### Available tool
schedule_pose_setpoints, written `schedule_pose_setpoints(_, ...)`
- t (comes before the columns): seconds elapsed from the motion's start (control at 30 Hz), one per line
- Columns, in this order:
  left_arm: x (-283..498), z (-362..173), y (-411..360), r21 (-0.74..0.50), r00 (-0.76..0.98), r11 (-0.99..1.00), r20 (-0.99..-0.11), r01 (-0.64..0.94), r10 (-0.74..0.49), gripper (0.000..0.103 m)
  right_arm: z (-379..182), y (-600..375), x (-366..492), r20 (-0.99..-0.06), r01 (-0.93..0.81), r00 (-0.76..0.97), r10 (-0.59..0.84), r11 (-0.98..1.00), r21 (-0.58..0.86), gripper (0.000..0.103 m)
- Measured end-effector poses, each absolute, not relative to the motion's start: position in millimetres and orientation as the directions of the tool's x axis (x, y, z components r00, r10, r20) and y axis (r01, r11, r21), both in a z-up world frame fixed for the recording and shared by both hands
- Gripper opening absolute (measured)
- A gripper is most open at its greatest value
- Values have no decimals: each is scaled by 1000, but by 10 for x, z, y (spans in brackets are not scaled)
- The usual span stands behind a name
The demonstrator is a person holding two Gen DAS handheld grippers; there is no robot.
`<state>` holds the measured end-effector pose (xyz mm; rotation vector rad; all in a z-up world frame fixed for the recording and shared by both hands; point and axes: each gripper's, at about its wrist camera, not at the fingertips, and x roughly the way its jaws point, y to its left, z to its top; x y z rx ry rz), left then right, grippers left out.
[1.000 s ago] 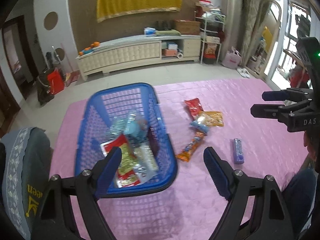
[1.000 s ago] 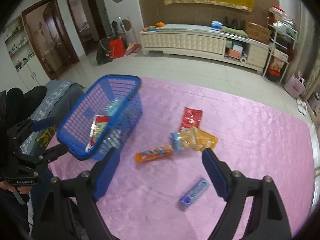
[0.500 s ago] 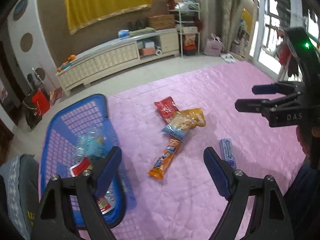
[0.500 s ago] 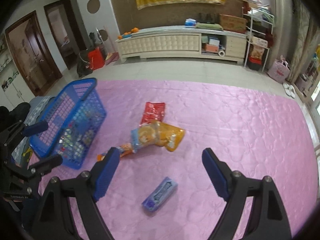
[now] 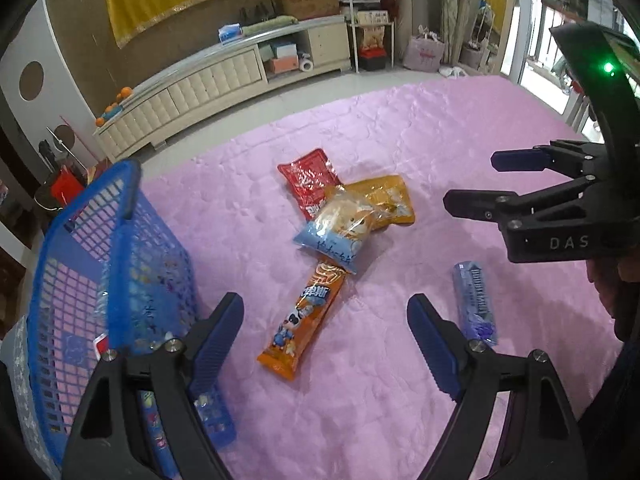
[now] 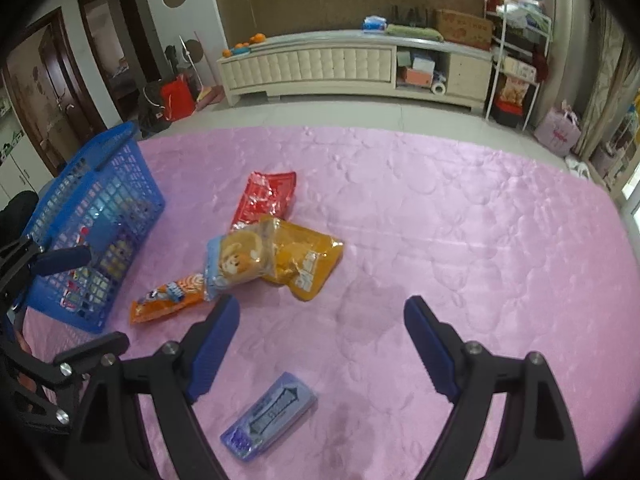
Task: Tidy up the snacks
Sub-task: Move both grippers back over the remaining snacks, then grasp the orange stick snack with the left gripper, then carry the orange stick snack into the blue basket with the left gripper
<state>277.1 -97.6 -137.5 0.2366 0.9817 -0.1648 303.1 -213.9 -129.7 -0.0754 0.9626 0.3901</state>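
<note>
A blue basket with several snack packs inside stands at the left on the pink cloth; it also shows in the right wrist view. Loose snacks lie mid-cloth: a red pack, a yellow pack, a clear bread pack, a long orange pack and a purple pack. My left gripper is open and empty above the orange pack. My right gripper is open and empty above the purple pack; it also shows in the left wrist view.
The pink cloth covers the whole work surface. A grey cushioned chair sits behind the basket at the left edge. A long white cabinet and a shelf rack stand across the tiled floor, beyond the far edge.
My left gripper has swung right, from over the basket to over the loose snacks. My right gripper has moved forward and lower toward the purple pack. Both stay open.
</note>
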Motion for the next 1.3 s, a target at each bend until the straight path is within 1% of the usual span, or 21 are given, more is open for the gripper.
schedule_pose_setpoints(0.07, 2846, -1465, -971, 122, 531, 964, -847, 237, -23, 82, -1351, -2147, 3078, -816, -359, 494, 301, 925, 123, 87)
schedule_pose_setpoints(0.2, 2972, -1655, -943, 157, 500, 964, -865, 212, 31, 82, -1440, -2168, 3147, -825, -355, 476, 304, 925, 137, 87)
schedule_pose_setpoints(0.37, 3066, -1840, -853, 140, 461, 970, -887, 198, 34, 82, -1498, -2124, 3187, -833, -360, 470, 292, 925, 122, 87)
schedule_pose_setpoints(0.57, 3066, -1976, -779, 128, 418, 971, -908, 202, 33, 69, -1509, -2062, 3212, -830, -376, 473, 294, 920, 112, 87)
schedule_pose_setpoints(0.6, 3064, -1995, -769, 122, 409, 972, -912, 202, 30, 64, -1514, -2055, 3220, -831, -378, 472, 294, 919, 111, 87)
schedule_pose_setpoints(0.63, 3062, -2013, -765, 120, 403, 972, -915, 201, 29, 56, -1520, -2047, 3231, -831, -380, 472, 295, 918, 111, 87)
schedule_pose_setpoints(0.67, 3059, -2031, -768, 126, 397, 972, -917, 200, 37, 53, -1520, -2035, 3237, -831, -381, 472, 296, 918, 110, 87)
schedule_pose_setpoints(0.73, 3047, -2028, -786, 117, 402, 972, -915, 203, 26, 39, -1512, -2019, 3239, -829, -387, 472, 299, 916, 110, 87)
schedule_pose_setpoints(0.8, 3056, -2018, -794, 104, 395, 974, -918, 201, 16, 35, -1494, -2004, 3239, -826, -392, 480, 294, 915, 98, 87)
schedule_pose_setpoints(0.9, 3068, -2016, -816, 97, 382, 975, -924, 201, 13, 26, -1461, -1974, 3213, -818, -402, 509, 267, 915, 48, 87)
schedule_pose_setpoints(0.93, 3063, -2014, -834, 102, 383, 973, -924, 205, 16, 18, -1454, -1968, 3205, -817, -406, 514, 262, 913, 38, 87)
schedule_pose_setpoints(0.97, 3061, -2017, -846, 104, 383, 973, -923, 208, 17, 14, -1449, -1965, 3199, -815, -412, 513, 269, 910, 40, 87)
schedule_pose_setpoints(1.03, 3022, -1988, -866, 115, 396, 973, -918, 200, 27, 13, -1444, -1960, 3196, -814, -421, 511, 276, 906, 43, 87)
schedule_pose_setpoints(1.17, 2937, -1826, -880, 121, 443, 976, -896, 179, 30, 13, -1394, -1902, 3171, -797, -442, 549, 252, 897, -21, 87)
schedule_pose_setpoints(1.3, 2856, -1600, -870, 138, 494, 978, -868, 155, 44, 13, -1308, -1848, 3151, -781, -470, 555, 288, 883, -9, 87)
